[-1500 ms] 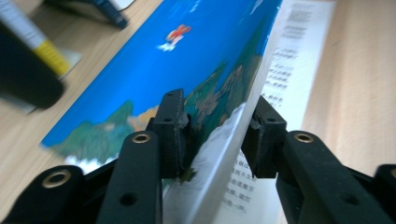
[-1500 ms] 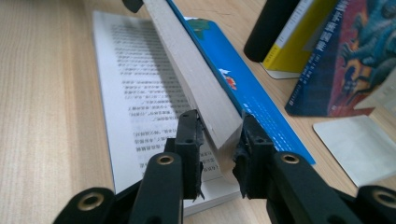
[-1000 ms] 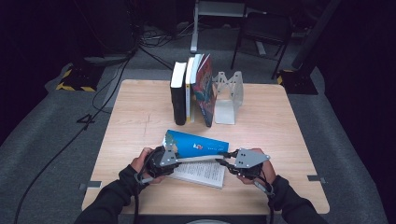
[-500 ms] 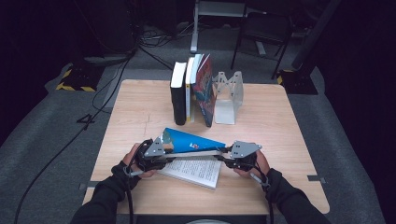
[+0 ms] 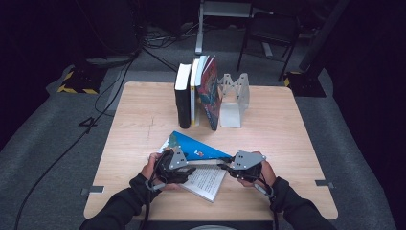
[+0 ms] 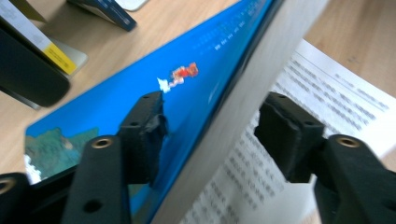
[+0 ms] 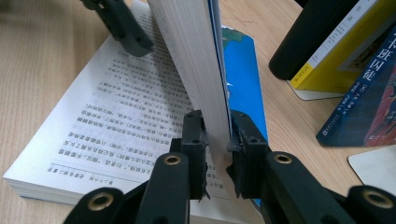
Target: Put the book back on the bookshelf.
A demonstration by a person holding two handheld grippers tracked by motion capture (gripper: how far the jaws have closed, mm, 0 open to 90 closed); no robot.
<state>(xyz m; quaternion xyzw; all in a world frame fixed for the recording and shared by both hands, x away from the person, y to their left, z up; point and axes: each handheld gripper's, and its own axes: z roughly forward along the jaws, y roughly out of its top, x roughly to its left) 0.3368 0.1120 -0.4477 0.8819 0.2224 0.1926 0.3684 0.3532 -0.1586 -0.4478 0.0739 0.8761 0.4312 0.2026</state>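
High view: a thick paperback book with a bright blue illustrated cover (image 5: 198, 148) lies open on the near half of the light wooden table (image 5: 297, 143), its lower block of printed white pages flat on the wood and the upper block, cover outward, lifted at a slant. The left gripper (image 5: 184, 168) sits at the book's left end and the right gripper (image 5: 225, 165) at its right edge, each in a sleeved hand.

Left gripper view, from close up, shows what the overhead camera cannot: the cover carries a small red and white figure on blue, with green land and white cloud toward one corner, and the raised block stands between the black jaws. One pad lies against the cover while the other stands clear of the page edges, so this gripper is parted, not clamping; its jaws have just been opening.

Right gripper view shows the grey fore-edge of the raised pages and cover pinched tight between its two pads, the jaws having just been closing on it. Beyond, it shows a black-spined book (image 7: 322, 32) and a yellow-covered book (image 7: 345, 65) standing near, plus the lines of text on the flat page.
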